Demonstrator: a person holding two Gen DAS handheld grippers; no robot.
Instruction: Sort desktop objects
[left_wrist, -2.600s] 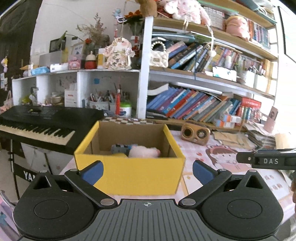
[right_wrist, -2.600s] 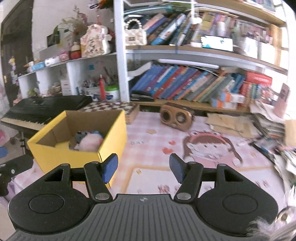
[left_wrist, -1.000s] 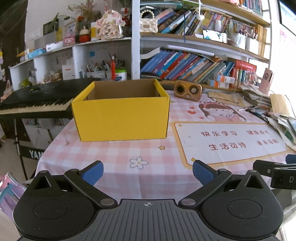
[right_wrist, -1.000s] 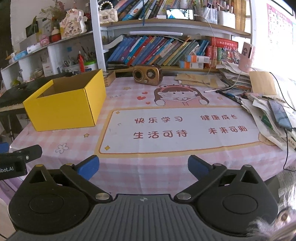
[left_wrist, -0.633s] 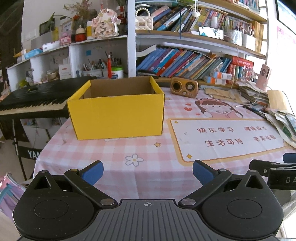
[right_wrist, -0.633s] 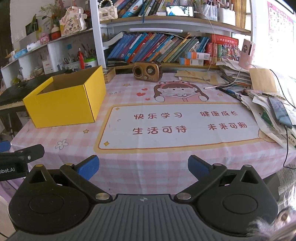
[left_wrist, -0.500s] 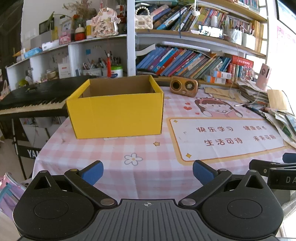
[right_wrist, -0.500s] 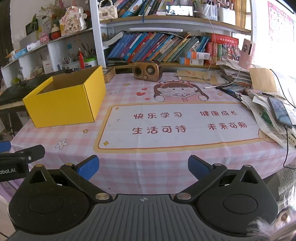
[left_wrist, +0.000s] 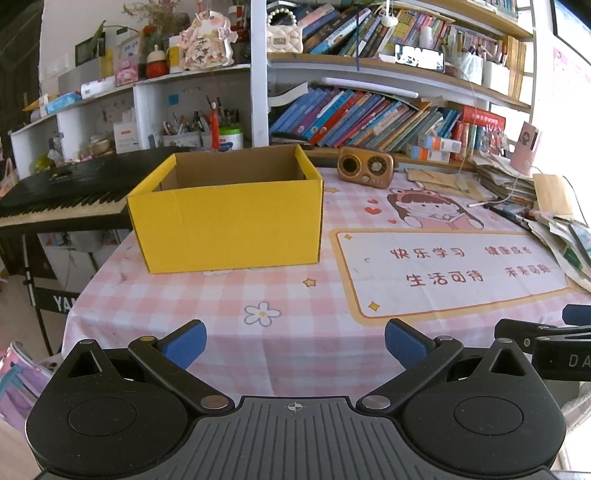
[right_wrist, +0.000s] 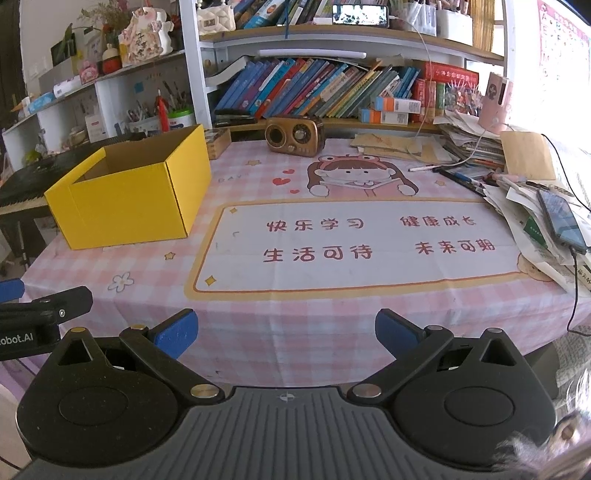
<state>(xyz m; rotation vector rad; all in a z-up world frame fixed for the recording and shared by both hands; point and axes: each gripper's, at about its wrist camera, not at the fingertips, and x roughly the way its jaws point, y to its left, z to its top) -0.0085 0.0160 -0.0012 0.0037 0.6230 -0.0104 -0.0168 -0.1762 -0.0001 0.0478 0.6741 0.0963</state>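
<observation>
Both grippers, left (left_wrist: 293, 338) and right (right_wrist: 284, 330), withdrawn from yellow box (left_wrist: 227, 214); fingers spread, empty; sorting apparently complete.

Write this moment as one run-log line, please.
left gripper: open, empty | right gripper: open, empty | yellow box: on table, left | both near table's front edge

The right gripper (right_wrist: 286, 330) hung spread wide and empty off the table's near edge; the yellow box (right_wrist: 129, 199) stood far left; a wooden radio (right_wrist: 294, 134) sat behind.
</observation>
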